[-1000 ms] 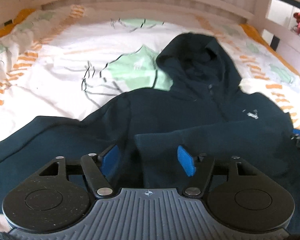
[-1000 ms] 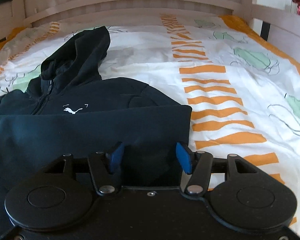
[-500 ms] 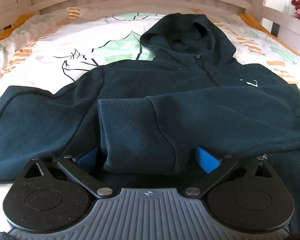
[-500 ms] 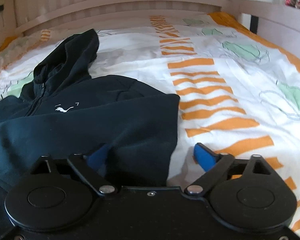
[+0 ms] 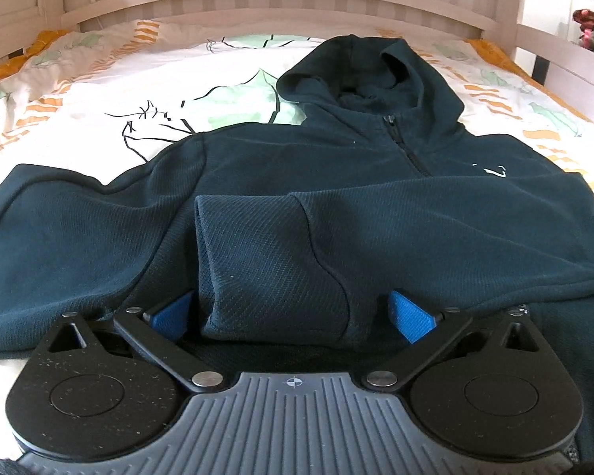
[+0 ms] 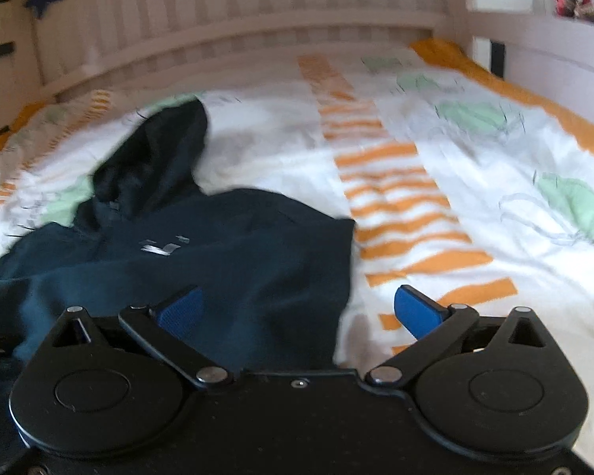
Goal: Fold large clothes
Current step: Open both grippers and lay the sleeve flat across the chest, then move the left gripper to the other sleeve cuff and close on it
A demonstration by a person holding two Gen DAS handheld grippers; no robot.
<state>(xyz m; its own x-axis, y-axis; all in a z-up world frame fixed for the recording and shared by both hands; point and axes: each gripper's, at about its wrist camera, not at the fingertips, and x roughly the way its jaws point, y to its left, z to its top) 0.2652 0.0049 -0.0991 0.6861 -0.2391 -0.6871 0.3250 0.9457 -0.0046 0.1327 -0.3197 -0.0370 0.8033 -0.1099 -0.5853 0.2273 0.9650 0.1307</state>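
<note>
A bed (image 5: 99,79) with a pale slatted headboard (image 5: 281,4) carries everything. It is covered by a white duvet (image 6: 455,182) printed with orange stripes, green shapes and thin black line drawings, edged in orange along both sides. Directly on the duvet lies a dark navy hoodie (image 5: 297,182), front up, its hood (image 5: 376,75) toward the headboard, one sleeve (image 5: 59,213) stretched to the left side, the other sleeve (image 5: 415,237) folded across the chest.

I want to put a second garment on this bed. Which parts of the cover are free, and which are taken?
Free: the striped bed cover to the right of the dark hoodie, as far as the orange edge, and the patch left of the hood up to the headboard. Crowded: the near middle, where the folded sleeve lies across the hoodie between the left gripper's open jaws.
</note>
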